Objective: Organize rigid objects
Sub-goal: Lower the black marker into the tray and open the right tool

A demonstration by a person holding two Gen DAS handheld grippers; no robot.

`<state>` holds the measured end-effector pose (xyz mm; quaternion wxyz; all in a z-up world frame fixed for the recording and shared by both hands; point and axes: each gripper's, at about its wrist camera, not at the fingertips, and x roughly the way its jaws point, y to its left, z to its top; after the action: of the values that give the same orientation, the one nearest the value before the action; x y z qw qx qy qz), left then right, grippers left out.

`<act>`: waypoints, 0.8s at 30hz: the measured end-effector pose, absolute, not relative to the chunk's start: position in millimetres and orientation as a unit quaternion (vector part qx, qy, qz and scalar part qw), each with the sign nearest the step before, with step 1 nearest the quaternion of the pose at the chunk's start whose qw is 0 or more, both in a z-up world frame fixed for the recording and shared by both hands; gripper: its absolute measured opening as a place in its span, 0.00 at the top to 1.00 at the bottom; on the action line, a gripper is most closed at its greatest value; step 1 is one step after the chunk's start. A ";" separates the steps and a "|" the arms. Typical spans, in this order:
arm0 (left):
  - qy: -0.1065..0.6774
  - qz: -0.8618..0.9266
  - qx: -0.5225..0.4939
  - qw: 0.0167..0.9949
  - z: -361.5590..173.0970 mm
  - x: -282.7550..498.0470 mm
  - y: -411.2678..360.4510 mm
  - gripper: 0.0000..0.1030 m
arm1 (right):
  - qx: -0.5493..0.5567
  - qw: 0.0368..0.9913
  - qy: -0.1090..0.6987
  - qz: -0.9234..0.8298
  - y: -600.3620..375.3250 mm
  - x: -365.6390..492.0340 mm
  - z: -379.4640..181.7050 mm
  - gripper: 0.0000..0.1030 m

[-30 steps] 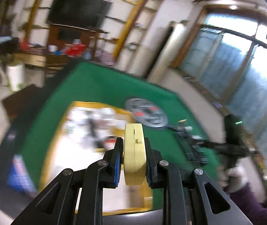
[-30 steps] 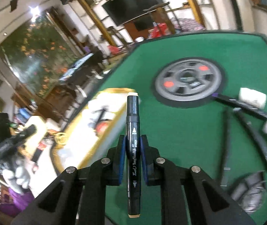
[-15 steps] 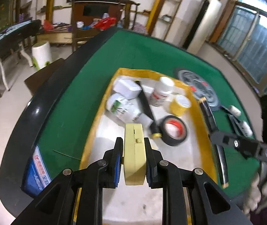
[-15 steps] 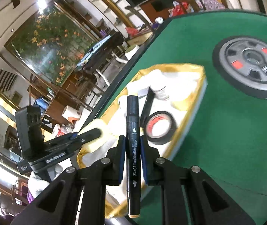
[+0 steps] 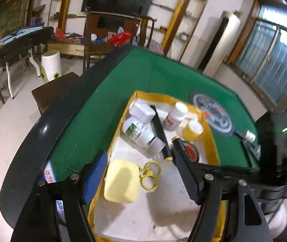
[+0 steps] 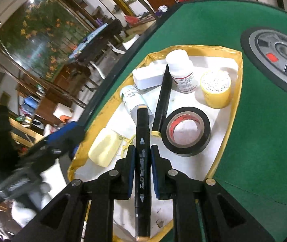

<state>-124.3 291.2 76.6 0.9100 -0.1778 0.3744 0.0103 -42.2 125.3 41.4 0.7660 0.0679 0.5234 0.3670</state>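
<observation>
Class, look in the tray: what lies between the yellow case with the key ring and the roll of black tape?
The right wrist view shows it: the held marker's tip, with the yellow key ring under it, between the yellow case and the black tape.

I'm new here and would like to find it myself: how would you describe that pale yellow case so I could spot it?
On the green table sits a yellow-rimmed tray with a white floor. The pale yellow case lies flat near the tray's near left edge. Unlike the bottles and tape rolls further back, it is a rounded rectangle with a yellow ring clasp attached.
</observation>
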 end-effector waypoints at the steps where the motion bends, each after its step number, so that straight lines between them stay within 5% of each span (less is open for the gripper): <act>1: 0.367 0.010 -0.187 0.911 78.8 -128.3 293.7 0.28 | 0.062 0.769 0.522 0.363 127.3 -43.0 41.9 0.83; 14: 0.353 0.021 -0.230 0.907 76.7 -148.3 308.6 0.25 | 0.028 0.801 0.478 0.359 128.1 -56.4 54.3 0.58; 18: 0.359 0.020 -0.229 0.905 74.7 -147.3 304.7 0.25 | 0.018 0.818 0.452 0.355 119.7 -65.7 63.8 0.40; 24: 0.365 0.009 -0.228 0.903 73.2 -146.4 291.7 0.25 | 0.034 0.827 0.447 0.338 94.2 -64.5 62.7 0.38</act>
<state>-146.4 291.7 73.2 0.9027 -0.2278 0.3649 0.0085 -64.5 94.2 62.7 0.8273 0.0344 0.4472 0.3382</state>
